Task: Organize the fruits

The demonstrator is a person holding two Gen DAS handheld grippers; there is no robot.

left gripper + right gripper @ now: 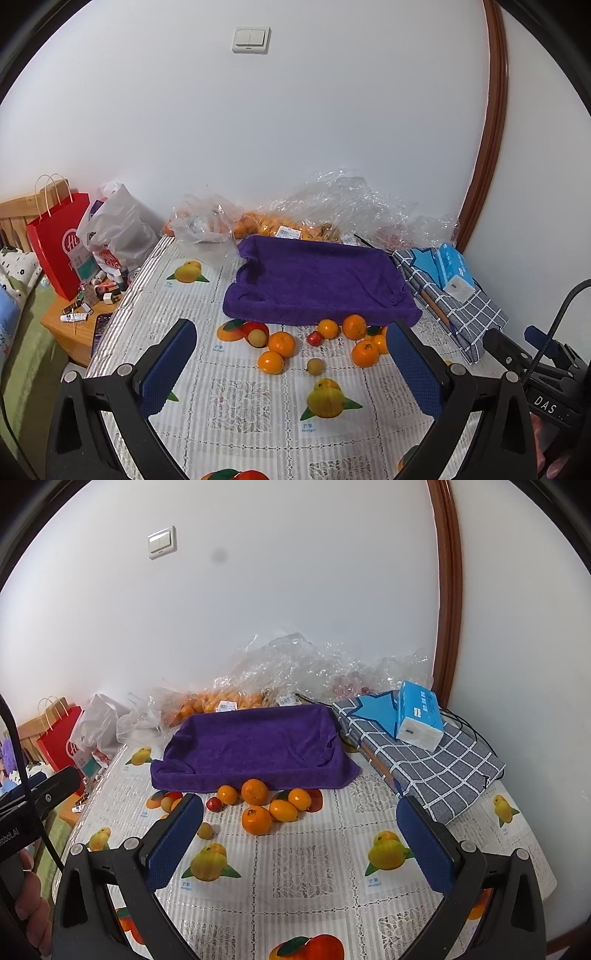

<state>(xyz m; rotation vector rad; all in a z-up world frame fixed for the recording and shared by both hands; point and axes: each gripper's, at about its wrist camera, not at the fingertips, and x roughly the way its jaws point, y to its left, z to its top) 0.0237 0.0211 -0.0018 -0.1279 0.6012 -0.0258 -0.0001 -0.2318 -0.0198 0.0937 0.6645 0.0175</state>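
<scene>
Several loose oranges (282, 343) (256, 819) lie on the fruit-print tablecloth just in front of a tray lined with a purple towel (317, 284) (255, 749). Among them are a small red fruit (314, 338) (214, 804) and two small yellowish round fruits (315, 366) (205, 830). My left gripper (291, 365) is open and empty, held above the cloth short of the fruits. My right gripper (301, 834) is open and empty, to the right of the pile. The right gripper's body shows at the right edge of the left wrist view (535, 365).
Clear plastic bags with more oranges (273, 225) (221, 701) lie against the wall behind the tray. A checked grey cloth bag (436, 760) with a blue tissue pack (419, 716) lies right of the tray. A red paper bag (59, 240) and small clutter stand at the left, off the table.
</scene>
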